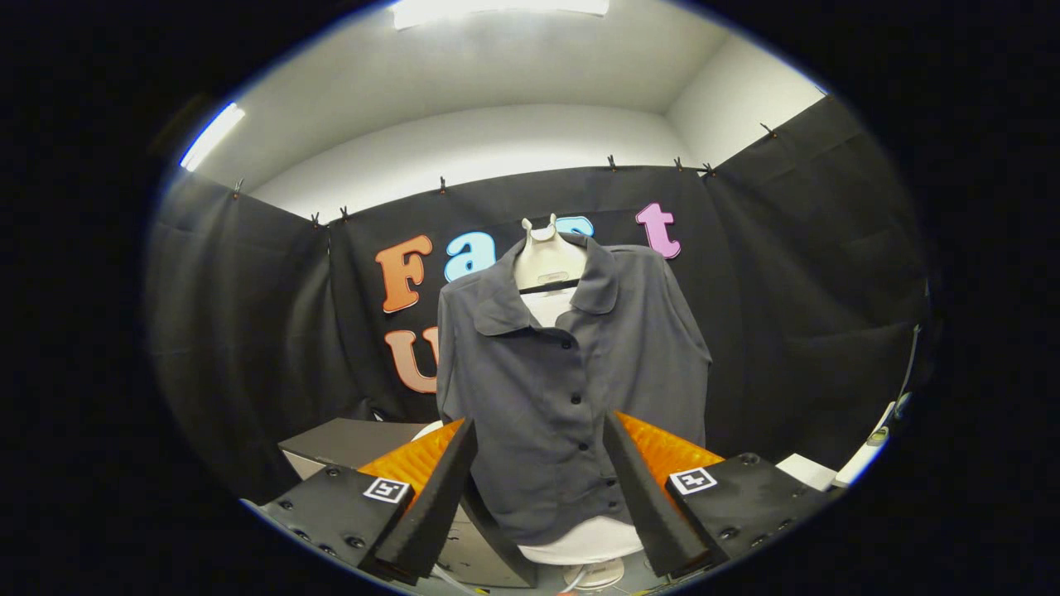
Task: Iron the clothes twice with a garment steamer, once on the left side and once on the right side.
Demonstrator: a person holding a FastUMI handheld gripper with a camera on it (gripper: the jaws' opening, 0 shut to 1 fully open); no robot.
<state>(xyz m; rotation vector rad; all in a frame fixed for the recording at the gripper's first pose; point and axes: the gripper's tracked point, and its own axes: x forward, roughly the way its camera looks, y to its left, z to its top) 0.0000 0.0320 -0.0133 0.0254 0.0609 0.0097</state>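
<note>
The hand-held gripper (pixel 538 476) has its fingers spread apart with nothing between them, facing the grey shirt (pixel 563 389) hung on a mannequin beyond; with no steamer in its grip, neither pass can begin.

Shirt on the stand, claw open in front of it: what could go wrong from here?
1. The claw is open and holds nothing, so no pass can start until the steamer is picked up.
2. The shirt hangs loose on the white stand, one shoulder lower than the other; pressure on one side may drag it further askew.
3. The buttons run down the middle, and a pass straying toward them could snag.
</note>
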